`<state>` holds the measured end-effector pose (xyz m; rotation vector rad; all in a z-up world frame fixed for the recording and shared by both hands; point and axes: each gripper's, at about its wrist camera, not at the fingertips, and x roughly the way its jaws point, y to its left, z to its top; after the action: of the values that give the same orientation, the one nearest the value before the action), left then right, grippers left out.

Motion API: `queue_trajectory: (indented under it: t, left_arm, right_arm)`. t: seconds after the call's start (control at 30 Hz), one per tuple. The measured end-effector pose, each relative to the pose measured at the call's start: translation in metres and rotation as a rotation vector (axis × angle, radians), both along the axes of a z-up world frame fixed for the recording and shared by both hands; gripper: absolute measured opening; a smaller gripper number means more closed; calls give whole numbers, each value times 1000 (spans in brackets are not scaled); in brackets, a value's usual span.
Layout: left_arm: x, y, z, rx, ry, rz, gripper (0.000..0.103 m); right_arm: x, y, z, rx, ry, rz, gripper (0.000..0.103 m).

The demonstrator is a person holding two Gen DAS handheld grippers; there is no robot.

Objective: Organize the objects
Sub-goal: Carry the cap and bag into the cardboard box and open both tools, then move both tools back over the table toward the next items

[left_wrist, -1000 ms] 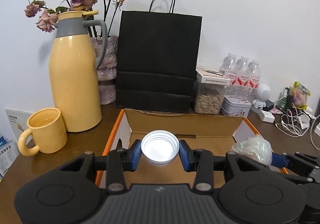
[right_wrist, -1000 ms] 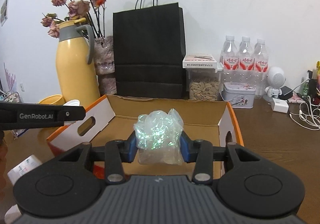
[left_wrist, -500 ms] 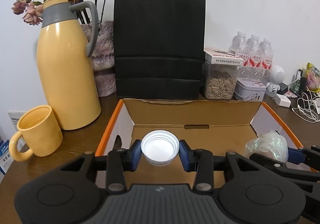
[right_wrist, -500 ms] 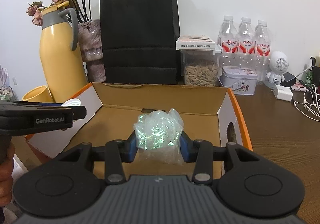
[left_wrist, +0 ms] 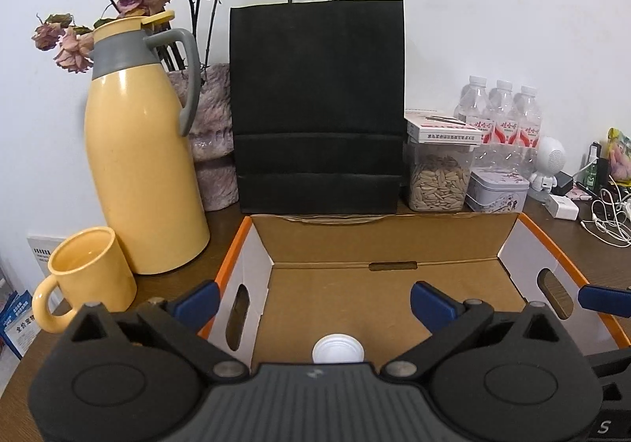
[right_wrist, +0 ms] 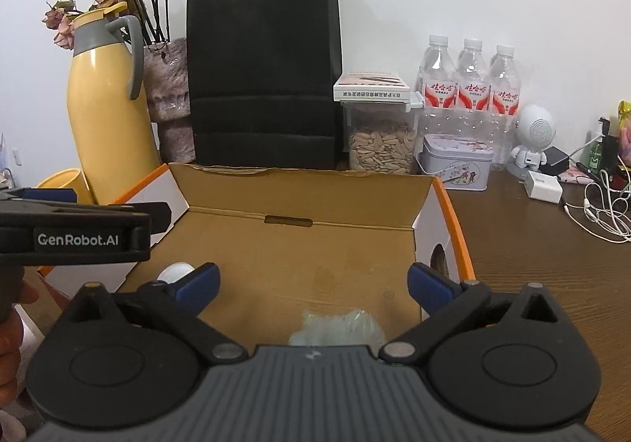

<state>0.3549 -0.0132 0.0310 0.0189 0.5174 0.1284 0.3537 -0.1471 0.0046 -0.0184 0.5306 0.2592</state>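
Note:
An open cardboard box (left_wrist: 378, 240) with orange edges lies in front of both grippers. My left gripper (left_wrist: 313, 298) hangs over its left half with its jaws opening wide and nothing between the blue pads. A white bottle cap (left_wrist: 337, 349) lies loose on the box floor just below it. Over the right half, my right gripper (right_wrist: 314, 282) also has its jaws opening, with nothing between them. A crumpled clear plastic wad (right_wrist: 337, 327) rests on the box floor (right_wrist: 299, 244) beneath it. In the right wrist view the cap (right_wrist: 175, 272) shows behind the left finger.
A yellow thermos (left_wrist: 138, 165) and a yellow mug (left_wrist: 88, 276) stand left of the box. Behind it are a black paper bag (left_wrist: 317, 106), a vase of dried roses (left_wrist: 213, 134), a seed jar (left_wrist: 437, 181), a tin (left_wrist: 499, 191) and water bottles (right_wrist: 469, 87). Cables (right_wrist: 603, 209) lie at the right.
Both grippers have opened wide. The white cap left the left jaws and the plastic wad left the right jaws; both now lie on the box floor.

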Motion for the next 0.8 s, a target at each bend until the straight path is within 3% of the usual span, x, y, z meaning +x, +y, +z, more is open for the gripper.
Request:
queue_trajectory:
  t: [0.33,0.53,0.8]
  left_arm:
    - [-16,-1,14,-16,-39,-1,103]
    - [-44,0,31,-24,-100,-4,103]
    - [-87,6,47,-16,-119,-16,103]
  right_arm:
    - [-14,-5,14,6,-49,-11,103]
    - [-34,-12,28,17,-97,-14,103]
    - [-75,-18,37,24,-125,2,103]
